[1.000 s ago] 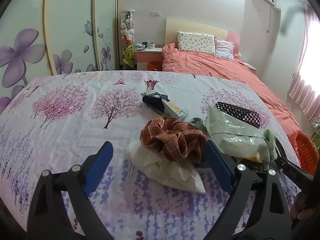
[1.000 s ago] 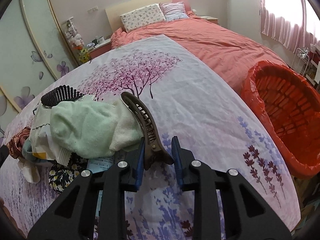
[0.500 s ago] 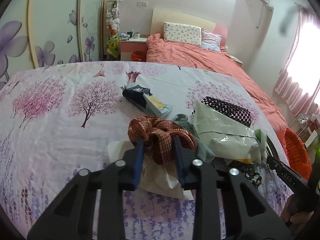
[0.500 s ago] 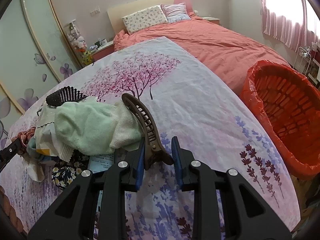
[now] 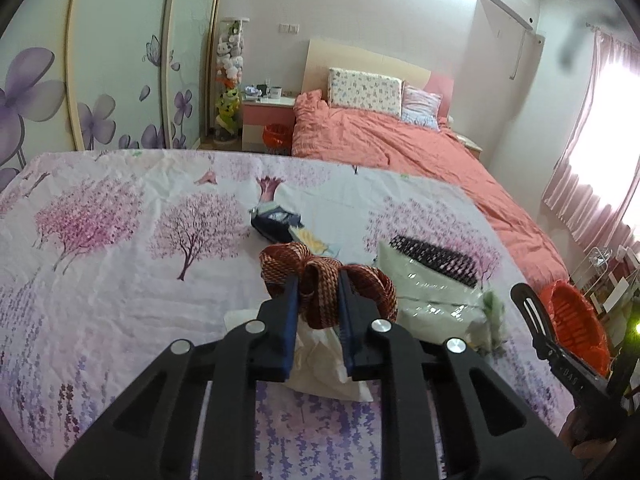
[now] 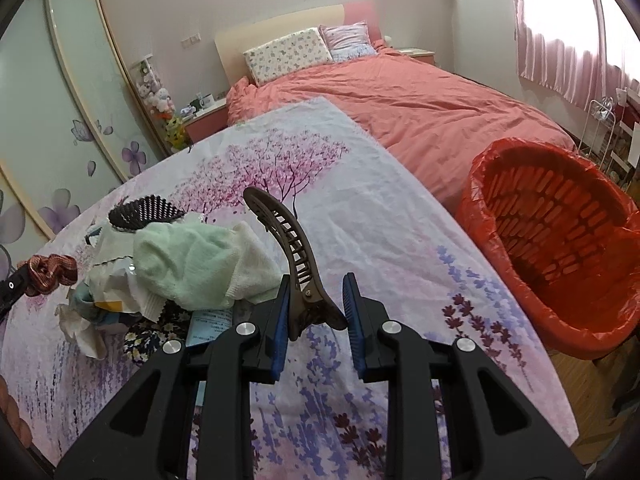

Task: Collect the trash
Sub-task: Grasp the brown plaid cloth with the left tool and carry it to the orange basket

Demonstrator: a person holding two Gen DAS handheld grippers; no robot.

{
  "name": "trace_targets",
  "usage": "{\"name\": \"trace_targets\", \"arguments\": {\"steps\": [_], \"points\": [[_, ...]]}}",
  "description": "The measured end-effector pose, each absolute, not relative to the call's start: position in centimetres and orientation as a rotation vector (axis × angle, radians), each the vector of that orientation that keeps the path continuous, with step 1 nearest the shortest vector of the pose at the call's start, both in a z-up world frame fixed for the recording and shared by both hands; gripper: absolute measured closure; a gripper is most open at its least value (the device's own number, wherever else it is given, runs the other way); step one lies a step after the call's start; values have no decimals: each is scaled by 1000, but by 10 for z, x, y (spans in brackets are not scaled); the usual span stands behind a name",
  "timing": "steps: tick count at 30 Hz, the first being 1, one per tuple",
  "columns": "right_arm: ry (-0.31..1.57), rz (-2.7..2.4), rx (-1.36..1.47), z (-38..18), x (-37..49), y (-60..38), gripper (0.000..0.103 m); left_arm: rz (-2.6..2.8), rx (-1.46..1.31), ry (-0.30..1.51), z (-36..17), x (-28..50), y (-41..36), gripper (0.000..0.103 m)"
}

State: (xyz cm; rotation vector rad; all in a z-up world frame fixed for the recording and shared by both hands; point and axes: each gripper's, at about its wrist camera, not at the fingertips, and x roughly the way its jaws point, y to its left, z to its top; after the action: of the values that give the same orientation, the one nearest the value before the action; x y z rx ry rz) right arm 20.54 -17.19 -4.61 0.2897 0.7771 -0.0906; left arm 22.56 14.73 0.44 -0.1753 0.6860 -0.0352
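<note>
My left gripper (image 5: 318,300) is shut on a red checked scrunchie (image 5: 324,276) and holds it above a white tissue (image 5: 324,364) on the flowered sheet. The scrunchie also shows in the right wrist view (image 6: 50,274). My right gripper (image 6: 314,312) is shut on a brown hair claw clip (image 6: 292,256), which sticks up above the sheet; the clip also shows in the left wrist view (image 5: 536,320). An orange bin (image 6: 560,248) with a red liner stands beside the bed on the right.
A pile lies on the sheet: a green sock (image 6: 188,268), a shiny green bag (image 5: 432,292), a black dotted item (image 5: 436,256), a floral cloth (image 6: 148,332), a dark blue wrapper (image 5: 276,226). A second bed with a pink duvet (image 6: 420,112) lies beyond.
My left gripper, open a second ago, has closed on the scrunchie and lifted it off the tissue. My right gripper still holds the claw clip and has lifted slightly.
</note>
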Motion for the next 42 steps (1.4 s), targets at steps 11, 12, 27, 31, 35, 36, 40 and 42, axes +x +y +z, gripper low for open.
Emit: {"name": "trace_targets", "arguments": {"steps": [11, 12, 27, 31, 35, 36, 40, 42], "points": [[685, -115, 297, -15, 172, -192, 77, -121, -167, 622, 40, 194, 109, 84], [674, -124, 294, -11, 167, -194, 77, -136, -166, 618, 43, 190, 102, 84], [522, -283, 306, 18, 116, -247, 77, -380, -168, 612, 50, 171, 6, 84], [505, -329, 307, 15, 113, -263, 77, -441, -151, 622, 45, 169, -25, 84], [501, -359, 323, 9, 113, -277, 77, -498, -120, 632, 38, 170, -60, 84], [501, -368, 331, 7, 113, -282, 77, -514, -112, 636, 37, 170, -69, 84], [498, -394, 367, 1, 110, -305, 77, -562, -87, 652, 30, 173, -101, 84], [498, -405, 385, -4, 110, -316, 77, -589, -76, 658, 26, 175, -119, 84]]}}
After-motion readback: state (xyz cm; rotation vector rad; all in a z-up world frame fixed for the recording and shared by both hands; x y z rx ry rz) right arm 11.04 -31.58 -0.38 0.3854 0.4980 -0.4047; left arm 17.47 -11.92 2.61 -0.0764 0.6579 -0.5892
